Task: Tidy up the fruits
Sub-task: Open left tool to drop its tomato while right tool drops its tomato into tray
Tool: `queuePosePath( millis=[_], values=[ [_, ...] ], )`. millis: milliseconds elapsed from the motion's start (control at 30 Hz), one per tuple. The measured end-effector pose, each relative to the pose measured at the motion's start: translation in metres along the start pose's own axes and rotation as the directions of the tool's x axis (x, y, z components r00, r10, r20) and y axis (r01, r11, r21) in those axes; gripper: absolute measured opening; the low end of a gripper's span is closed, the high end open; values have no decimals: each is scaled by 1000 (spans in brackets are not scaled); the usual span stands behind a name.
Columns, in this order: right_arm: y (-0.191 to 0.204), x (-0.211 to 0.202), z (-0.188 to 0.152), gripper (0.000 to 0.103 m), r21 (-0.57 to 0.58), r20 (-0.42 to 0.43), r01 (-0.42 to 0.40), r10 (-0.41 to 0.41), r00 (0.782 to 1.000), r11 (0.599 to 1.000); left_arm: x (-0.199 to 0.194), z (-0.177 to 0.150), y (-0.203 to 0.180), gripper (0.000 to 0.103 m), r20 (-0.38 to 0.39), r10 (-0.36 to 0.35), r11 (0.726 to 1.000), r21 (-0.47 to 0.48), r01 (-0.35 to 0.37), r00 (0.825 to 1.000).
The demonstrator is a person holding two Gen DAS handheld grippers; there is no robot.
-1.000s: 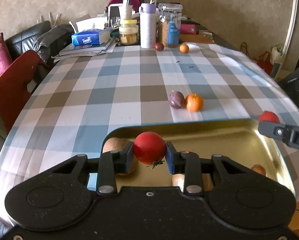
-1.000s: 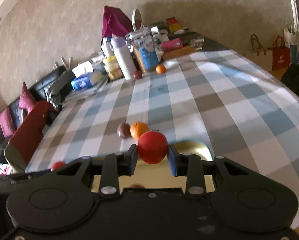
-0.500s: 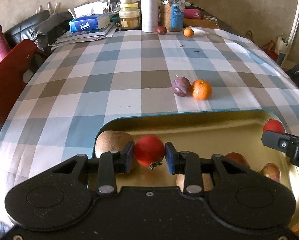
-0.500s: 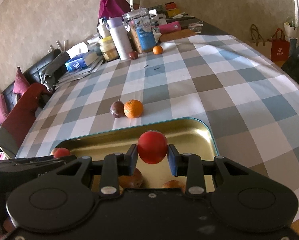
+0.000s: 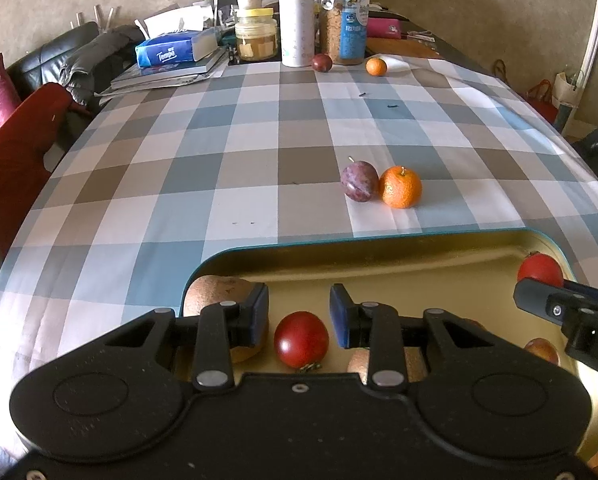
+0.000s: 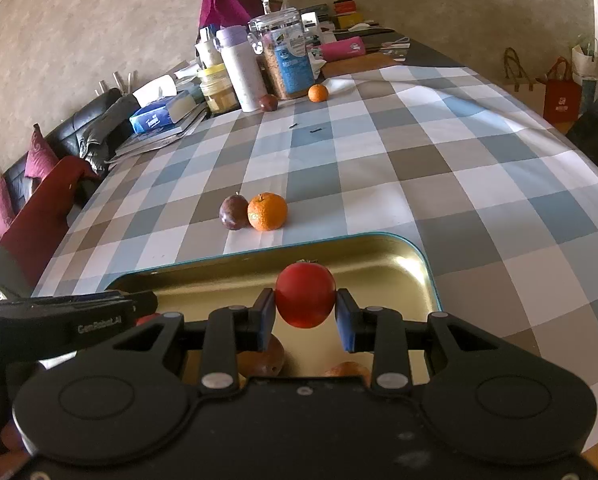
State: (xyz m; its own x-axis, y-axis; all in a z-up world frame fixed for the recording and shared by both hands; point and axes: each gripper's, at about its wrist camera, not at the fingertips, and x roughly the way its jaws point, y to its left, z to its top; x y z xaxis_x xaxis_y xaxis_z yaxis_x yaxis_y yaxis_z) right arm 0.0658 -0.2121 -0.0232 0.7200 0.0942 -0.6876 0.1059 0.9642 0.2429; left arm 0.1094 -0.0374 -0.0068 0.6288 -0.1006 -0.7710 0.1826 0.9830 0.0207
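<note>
A gold tray [image 5: 379,246] with a teal rim lies at the near edge of the checked table. In the left wrist view my left gripper [image 5: 299,312] hangs over the tray's left part, jaws apart and pressing on nothing. A red tomato [image 5: 301,340] lies on the tray floor just below them. My right gripper [image 6: 305,314] is shut on a second red tomato [image 6: 305,294] above the tray's right part [image 6: 379,252]. That tomato [image 5: 539,270] also shows at the right edge of the left wrist view. A plum [image 5: 359,182] and an orange [image 5: 401,187] sit touching on the cloth beyond the tray.
Several other fruits lie in the tray, among them a brown round one [image 5: 215,290]. At the far end stand a plum [image 6: 268,102], a small orange [image 6: 318,93], a bottle [image 6: 243,72], jars and a tissue box [image 6: 155,116]. A red chair [image 5: 15,152] is at the left.
Both grippers tilted down over the tray. The left gripper let go of its tomato, which now lies on the tray floor. The right gripper still grips its tomato.
</note>
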Motion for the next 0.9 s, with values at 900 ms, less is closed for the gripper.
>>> queuePosePath(
  millis=[900],
  values=[
    [4,-9,1,36,-2,29,-12,12,999,1000,-23,-5,-3,58,81,0,1000,22,-2,997]
  ],
)
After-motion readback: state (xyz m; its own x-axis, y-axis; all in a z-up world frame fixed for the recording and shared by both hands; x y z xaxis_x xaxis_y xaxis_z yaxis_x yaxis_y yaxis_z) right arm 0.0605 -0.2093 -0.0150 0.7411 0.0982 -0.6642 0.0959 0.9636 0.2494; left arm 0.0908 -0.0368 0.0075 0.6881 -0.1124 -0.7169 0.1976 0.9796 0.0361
